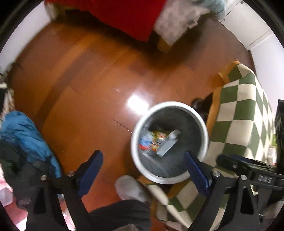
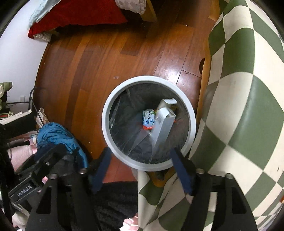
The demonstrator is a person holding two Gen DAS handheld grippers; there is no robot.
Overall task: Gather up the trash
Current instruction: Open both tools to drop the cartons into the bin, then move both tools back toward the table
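**Operator:** Hovering above the bin, the right gripper shows jaws spread wide with nothing between them. What is the status of the trash?

**Supervisor:** The bin stands on the wooden floor, just beside the checkered cloth. Inside lie a small milk carton, a taller grey carton leaning against the liner, and, in the left wrist view, colourful wrappers. The left gripper is likewise spread wide and carries nothing; the bin rim sits between its fingers in that view.

**Operator:** Which step does this suggest?

**Supervisor:** Probably a release over the bin is complete, or a search for the next item is due. No loose trash can be confirmed on the floor; the left view is blurred.

**Operator:** How should the step be done well?

**Supervisor:** Keep both grippers clear of the rim when pulling back, so the liner is not snagged. Scan the floor near the blue garment and the red bedding slowly; fast motion smears the view. Approach any item found with jaws wide and aligned across its narrow side.
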